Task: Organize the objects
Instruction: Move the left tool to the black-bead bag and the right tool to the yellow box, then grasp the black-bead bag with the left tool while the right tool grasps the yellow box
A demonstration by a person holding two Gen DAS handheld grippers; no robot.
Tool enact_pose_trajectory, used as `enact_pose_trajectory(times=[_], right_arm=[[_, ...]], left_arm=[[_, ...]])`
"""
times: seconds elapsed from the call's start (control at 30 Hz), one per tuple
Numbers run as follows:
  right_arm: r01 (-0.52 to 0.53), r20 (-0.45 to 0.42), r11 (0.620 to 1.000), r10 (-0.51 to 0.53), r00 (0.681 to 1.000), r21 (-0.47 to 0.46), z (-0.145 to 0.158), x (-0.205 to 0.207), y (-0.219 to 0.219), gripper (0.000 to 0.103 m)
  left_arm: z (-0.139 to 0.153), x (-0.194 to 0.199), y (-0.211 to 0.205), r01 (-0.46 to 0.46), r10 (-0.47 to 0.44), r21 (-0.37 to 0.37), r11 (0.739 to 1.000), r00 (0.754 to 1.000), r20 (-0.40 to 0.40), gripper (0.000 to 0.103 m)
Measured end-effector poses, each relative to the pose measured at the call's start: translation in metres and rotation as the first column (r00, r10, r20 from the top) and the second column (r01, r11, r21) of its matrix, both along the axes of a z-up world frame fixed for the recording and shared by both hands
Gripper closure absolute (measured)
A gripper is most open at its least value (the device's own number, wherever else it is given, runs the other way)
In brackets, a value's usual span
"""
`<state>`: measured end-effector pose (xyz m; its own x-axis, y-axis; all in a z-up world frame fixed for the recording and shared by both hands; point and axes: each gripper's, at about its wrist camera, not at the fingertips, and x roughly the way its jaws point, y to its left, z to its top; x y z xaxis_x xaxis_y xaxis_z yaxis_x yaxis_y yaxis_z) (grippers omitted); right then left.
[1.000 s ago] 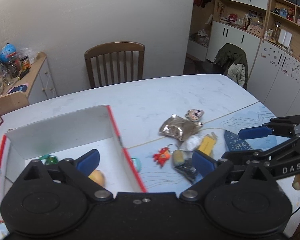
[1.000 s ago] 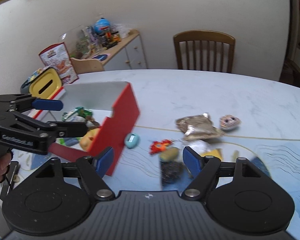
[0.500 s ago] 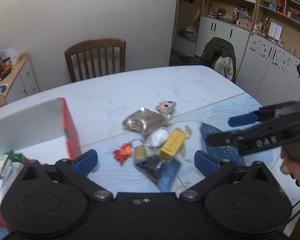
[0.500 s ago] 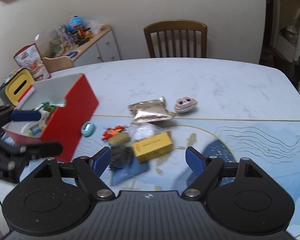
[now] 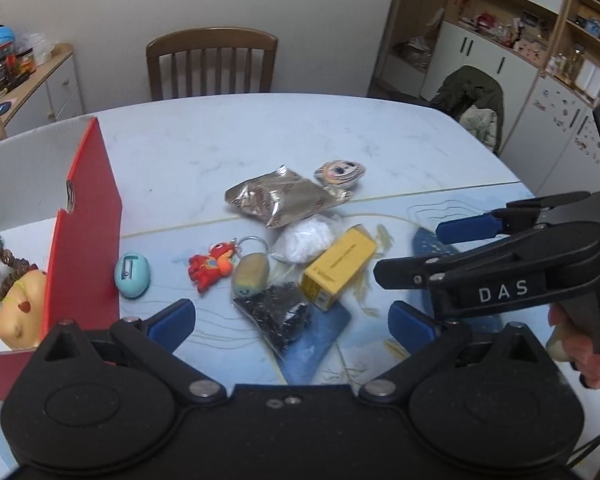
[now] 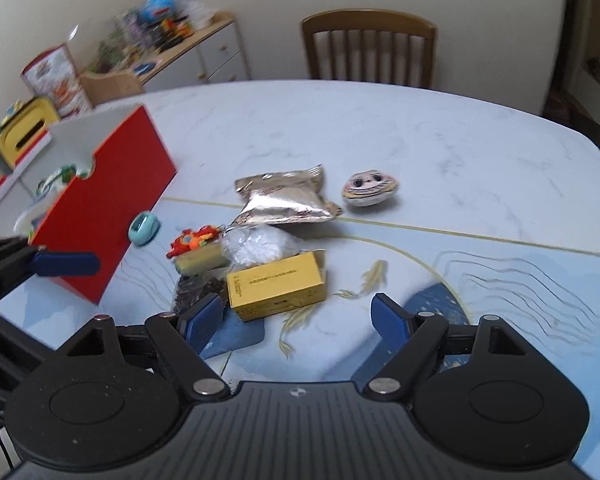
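One red box [image 5: 88, 224], one yellow carton [image 5: 339, 267], one foil packet [image 5: 278, 198], two keychains, and one chair [image 5: 212, 65].

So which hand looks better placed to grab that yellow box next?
Probably the right gripper: it is open, and the yellow box lies just ahead of its fingers. The left gripper faces the black packet.

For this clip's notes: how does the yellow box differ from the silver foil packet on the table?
The yellow box is a rigid, matte block with sharp edges; the silver foil packet is a crinkled, shiny pouch with no fixed shape. The yellow box lies nearer the cameras, beside the dark bag, while the silver foil packet lies farther back, next to the round face toy. Both rest on the table, outside the red box, ungripped.
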<state>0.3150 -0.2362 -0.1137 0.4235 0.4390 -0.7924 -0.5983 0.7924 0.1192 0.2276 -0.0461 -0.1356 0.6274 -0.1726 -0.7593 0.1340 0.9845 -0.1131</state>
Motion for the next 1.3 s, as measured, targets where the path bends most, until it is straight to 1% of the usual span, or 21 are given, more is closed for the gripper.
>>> enact_pose_trajectory(times=[0.1, 0.27, 0.33, 0.47, 0.53, 0.67, 0.73, 0.87, 0.97, 1.03, 1.07, 1.1, 1.3], right_arm=[[-0.034, -0.015, 0.999, 0.033, 0.999, -0.018, -0.009, 0.008, 0.005, 0.021], [-0.042, -0.049, 0.999, 0.04, 0.998, -0.033, -0.019, 0.02, 0.012, 0.022], [-0.033, -0.068, 0.999, 0.032, 0.997, -0.025, -0.022, 0.026, 0.013, 0.022], [-0.006, -0.108, 1.0, 0.006, 0.994, 0.008, -0.027, 0.035, 0.013, 0.022], [-0.018, -0.124, 1.0, 0.02, 0.992, 0.02, -0.029, 0.037, 0.016, 0.022], [-0.051, -0.115, 0.999, 0.051, 0.992, 0.006, -0.03, 0.034, 0.027, 0.022], [-0.049, -0.119, 0.999, 0.049, 0.992, 0.002, -0.032, 0.034, 0.03, 0.022], [-0.05, -0.122, 0.999, 0.047, 0.991, -0.02, -0.038, 0.034, 0.037, 0.022], [-0.043, -0.122, 0.999, 0.04, 0.992, -0.021, -0.04, 0.034, 0.038, 0.022], [-0.041, -0.124, 0.999, 0.039, 0.992, -0.015, -0.041, 0.033, 0.038, 0.022], [-0.04, -0.123, 0.999, 0.038, 0.992, -0.015, -0.041, 0.033, 0.038, 0.024], [-0.037, -0.123, 0.999, 0.035, 0.992, -0.019, -0.042, 0.033, 0.038, 0.028], [-0.017, -0.128, 1.0, 0.016, 0.992, -0.006, -0.042, 0.03, 0.034, 0.03]], left_arm=[[-0.008, 0.004, 0.002, -0.027, 0.027, 0.002, 1.0, 1.0, -0.008, 0.001], [-0.015, 0.008, 0.004, -0.048, 0.048, 0.008, 0.999, 0.999, 0.002, 0.003], [-0.019, 0.011, 0.004, -0.05, 0.05, 0.015, 0.999, 0.999, -0.007, 0.008], [-0.027, 0.012, 0.003, -0.05, 0.05, 0.028, 0.998, 0.998, -0.022, 0.011], [-0.03, 0.013, 0.002, -0.048, 0.049, 0.039, 0.998, 0.999, -0.024, 0.014], [-0.033, 0.015, -0.002, -0.039, 0.04, 0.051, 0.998, 0.999, -0.02, 0.019], [-0.035, 0.016, -0.004, -0.029, 0.03, 0.066, 0.997, 0.999, -0.017, 0.024], [-0.039, 0.018, -0.008, -0.011, 0.013, 0.089, 0.996, 1.0, -0.023, 0.031], [-0.04, 0.021, -0.008, -0.006, 0.008, 0.084, 0.996, 1.0, -0.022, 0.039], [-0.041, 0.023, -0.006, -0.004, 0.006, 0.07, 0.998, 1.0, -0.03, 0.046], [-0.042, 0.023, -0.005, -0.002, 0.004, 0.062, 0.998, 0.999, -0.035, 0.049], [-0.042, 0.024, -0.005, 0.0, 0.002, 0.053, 0.999, 0.999, -0.039, 0.054], [-0.043, 0.024, -0.002, 0.015, -0.013, 0.043, 0.999, 0.999, -0.037, 0.061]])
